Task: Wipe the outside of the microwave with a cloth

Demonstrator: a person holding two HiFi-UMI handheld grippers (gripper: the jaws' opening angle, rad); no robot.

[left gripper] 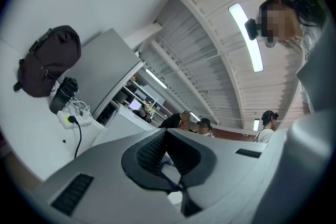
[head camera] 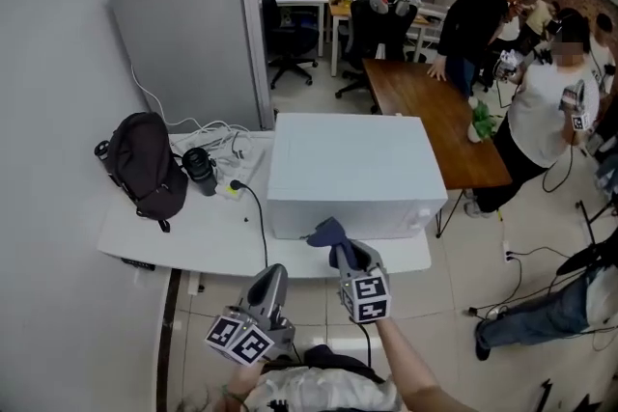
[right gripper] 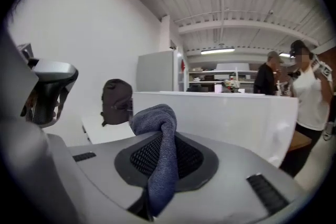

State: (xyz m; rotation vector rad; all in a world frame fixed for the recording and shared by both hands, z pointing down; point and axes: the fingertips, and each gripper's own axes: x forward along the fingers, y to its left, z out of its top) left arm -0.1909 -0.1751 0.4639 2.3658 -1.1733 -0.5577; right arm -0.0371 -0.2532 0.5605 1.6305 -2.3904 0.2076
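Observation:
A white microwave [head camera: 352, 171] stands on a white table [head camera: 188, 232], its front side facing me. My right gripper [head camera: 342, 253] hangs just before the microwave's lower front edge, shut on a blue-grey cloth [head camera: 325, 232] that bunches above its jaws. In the right gripper view the cloth [right gripper: 159, 128] droops between the pads, with the microwave [right gripper: 226, 113] close behind. My left gripper [head camera: 273, 277] is lower and to the left, off the table's front edge, pointing up. Its pads [left gripper: 152, 152] meet with nothing held.
A black backpack [head camera: 145, 164], a black cup [head camera: 200, 169] and a power strip with cables [head camera: 232, 188] lie left of the microwave. A grey cabinet [head camera: 193, 34] stands behind. To the right are a wooden table [head camera: 435, 111] and people [head camera: 546, 101]; cables lie on the floor.

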